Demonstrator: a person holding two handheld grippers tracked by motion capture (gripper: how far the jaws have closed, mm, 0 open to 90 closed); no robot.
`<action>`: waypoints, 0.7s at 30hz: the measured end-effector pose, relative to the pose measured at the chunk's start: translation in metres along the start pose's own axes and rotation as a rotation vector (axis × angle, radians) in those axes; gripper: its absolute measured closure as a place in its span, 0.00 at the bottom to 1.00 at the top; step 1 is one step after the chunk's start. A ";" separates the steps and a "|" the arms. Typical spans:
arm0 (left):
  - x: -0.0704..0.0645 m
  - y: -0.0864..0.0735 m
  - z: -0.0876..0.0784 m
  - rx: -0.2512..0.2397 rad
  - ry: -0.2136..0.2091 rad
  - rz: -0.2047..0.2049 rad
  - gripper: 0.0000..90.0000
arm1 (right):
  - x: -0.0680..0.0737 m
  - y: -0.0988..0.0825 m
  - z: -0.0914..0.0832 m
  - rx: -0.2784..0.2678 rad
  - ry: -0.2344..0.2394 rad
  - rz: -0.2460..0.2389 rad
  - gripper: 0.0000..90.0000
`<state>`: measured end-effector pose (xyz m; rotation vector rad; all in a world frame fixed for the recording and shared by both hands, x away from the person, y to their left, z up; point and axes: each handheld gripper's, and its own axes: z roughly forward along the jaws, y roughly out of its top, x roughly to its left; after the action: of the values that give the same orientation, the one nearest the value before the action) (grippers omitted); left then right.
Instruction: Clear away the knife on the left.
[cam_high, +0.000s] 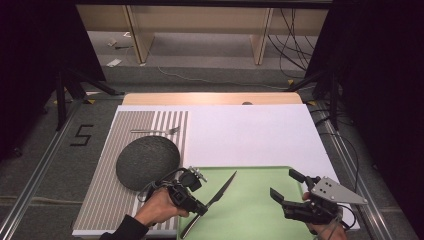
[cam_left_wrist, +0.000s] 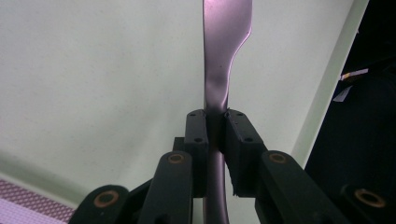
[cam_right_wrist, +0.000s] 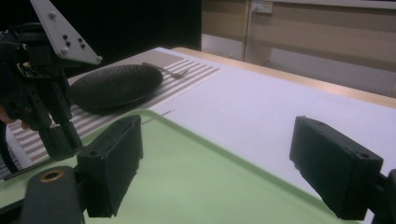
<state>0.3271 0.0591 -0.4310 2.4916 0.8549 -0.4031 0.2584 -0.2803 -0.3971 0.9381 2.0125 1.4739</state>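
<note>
High view: a person's left hand (cam_high: 157, 207) holds the left tongs (cam_high: 199, 204) at the near left corner of a green tray (cam_high: 255, 210). These tongs are clamped on the handle of a knife (cam_high: 223, 189), whose blade angles up and away over the tray. The right tongs (cam_high: 285, 187) sit over the tray's right side, jaws apart with nothing between them. Left of the tray, a dark round plate (cam_high: 147, 162) rests on a striped placemat (cam_high: 107, 197), with a fork (cam_high: 156, 131) lying beyond it. A white sheet (cam_high: 250, 137) covers the counter.

Left gripper view: both black jaws press on the knife (cam_left_wrist: 224, 56) at its neck, the blade rising over the pale green tray (cam_left_wrist: 93, 84).

Right gripper view: the two jaws stand wide apart above the tray (cam_right_wrist: 196, 172). Farther off are the plate (cam_right_wrist: 116, 86), the fork (cam_right_wrist: 170, 71) and the left tongs' body (cam_right_wrist: 42, 98).
</note>
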 end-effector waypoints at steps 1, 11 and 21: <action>0.000 0.000 0.002 0.006 -0.006 -0.004 0.88 | 0.000 0.000 0.000 0.000 0.002 0.000 0.20; 0.004 0.005 0.018 0.063 -0.001 -0.044 0.88 | -0.001 0.000 0.001 -0.002 0.008 0.010 0.20; 0.007 0.006 0.028 0.125 0.046 -0.090 0.88 | 0.000 0.000 0.000 -0.001 0.010 0.003 0.20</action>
<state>0.3328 0.0440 -0.4558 2.5919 0.9914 -0.4440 0.2588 -0.2806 -0.3969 0.9356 2.0176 1.4839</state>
